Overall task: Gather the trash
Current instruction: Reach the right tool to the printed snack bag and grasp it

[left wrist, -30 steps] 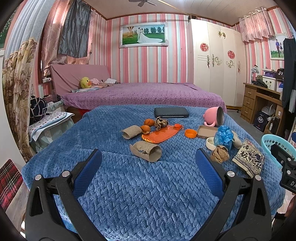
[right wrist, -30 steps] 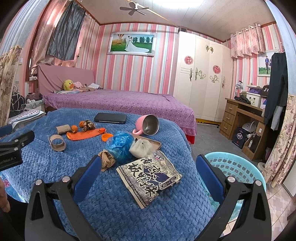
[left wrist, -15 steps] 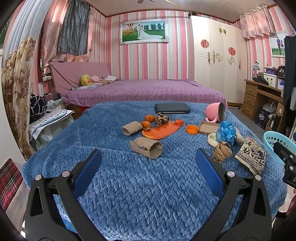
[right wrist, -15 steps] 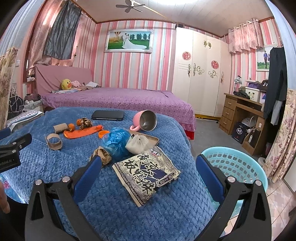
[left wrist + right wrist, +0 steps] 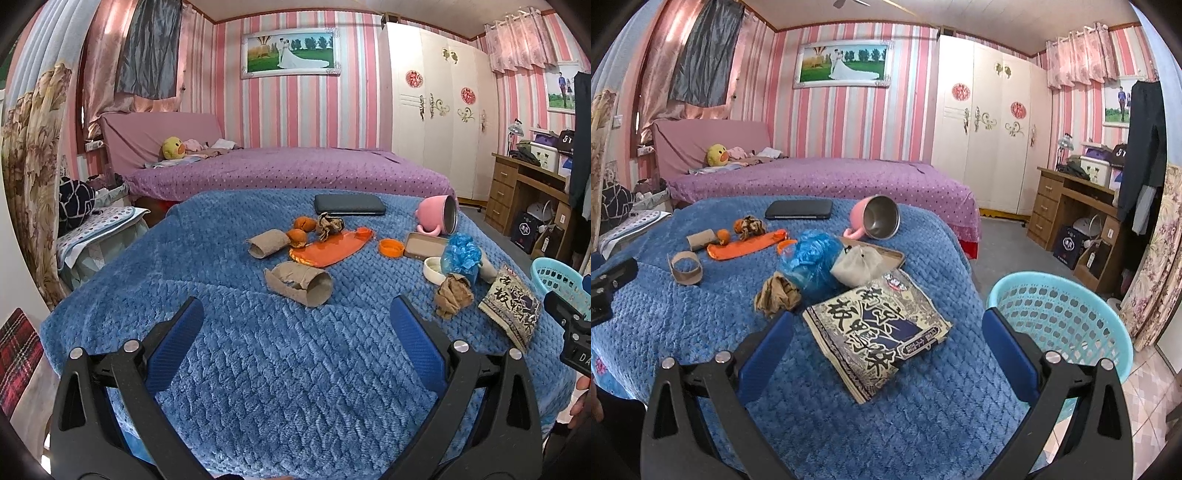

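The left gripper (image 5: 293, 319) hangs above the near part of the blue blanket (image 5: 295, 369), its two blue fingers (image 5: 177, 339) spread wide with nothing between them. The right gripper (image 5: 886, 330) is also fully spread and holds nothing; the printed snack bag (image 5: 877, 326) lies flat on the blanket in the gap between its fingers, a little ahead of the tips, and I cannot tell if they touch the fabric. Just beyond the bag there is a crumpled brown paper (image 5: 777, 295), a crumpled blue plastic bag (image 5: 809, 262) and a whitish wrapper (image 5: 858, 266) which leans on a flat tin tray (image 5: 892, 258). In the left wrist view, a torn cardboard tube (image 5: 299, 284) lies on its side ahead of the left gripper, near the middle of the blanket. Behind it there is a second cardboard tube (image 5: 267, 243), two pieces of orange peel (image 5: 301, 230), an orange flat wrapper (image 5: 328, 249) and an orange cap (image 5: 391, 246). A pink mug (image 5: 875, 221) lies tipped on its side near the far edge, with a dark tablet case (image 5: 799, 209) to its left. A light blue perforated basket (image 5: 1060, 325) stands on the floor, just beside the right edge of the blanket-covered surface. A purple bed (image 5: 820, 181) is well behind everything.
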